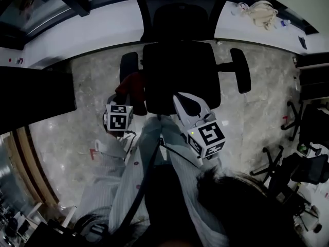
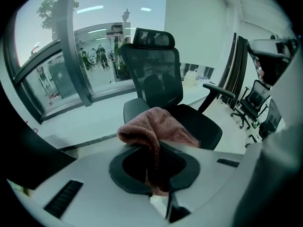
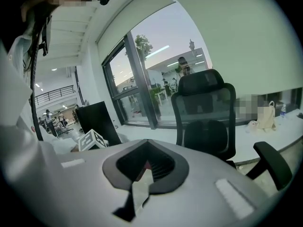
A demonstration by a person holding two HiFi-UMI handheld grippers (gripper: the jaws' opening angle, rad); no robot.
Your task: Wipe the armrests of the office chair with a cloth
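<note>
Plainly an office: a black mesh-backed office chair with headrest and armrests, parked on a polished stone-look floor. More wheeled swivel chairs crowded at the right, near a long white ledge under tall glass walls. Beyond the glass, further lit rooms with people.

No word, number or brand name is showing clearly enough to be read anywhere. The marker cube on the left gripper and the marker cube on the right gripper are showing only black-and-white square patterns, not letters. A small red mark on the floor is appearing as an angled shape, too small to read as a sign.
</note>
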